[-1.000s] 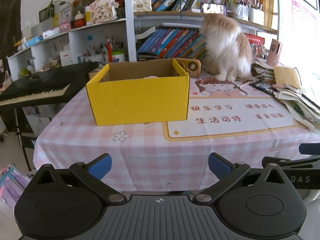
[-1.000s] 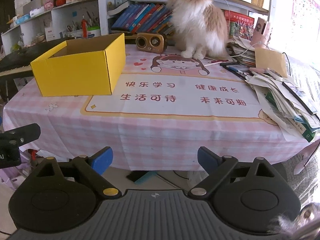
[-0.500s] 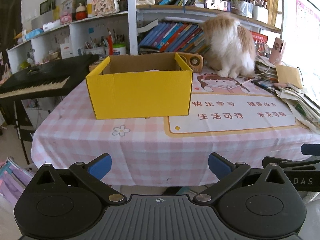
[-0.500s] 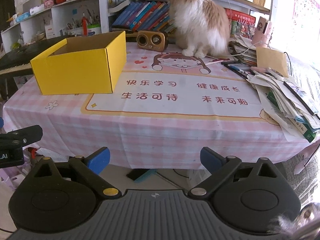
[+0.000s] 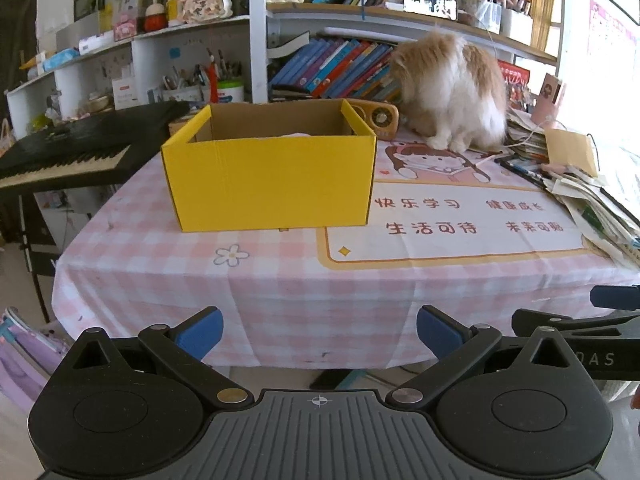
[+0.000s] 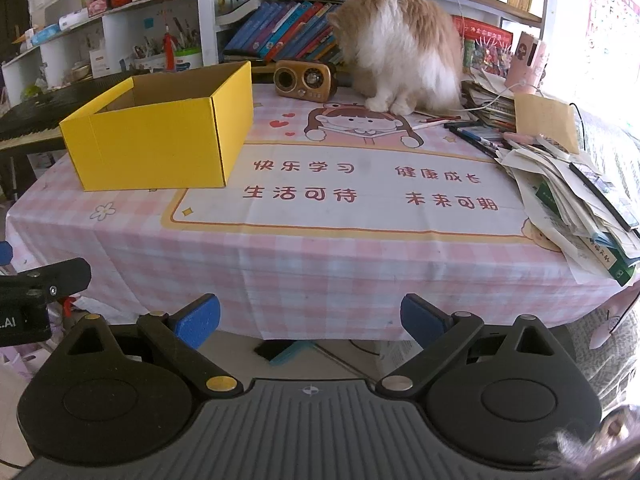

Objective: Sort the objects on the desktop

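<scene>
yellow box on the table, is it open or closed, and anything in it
Open: the yellow box has no lid on top, and its brown inner walls show. Something pale peeks over the front wall in the left wrist view; what it is cannot be told.

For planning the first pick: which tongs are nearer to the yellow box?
Left. The left tongs face the yellow box almost squarely; the right tongs see it off to their left.
</scene>
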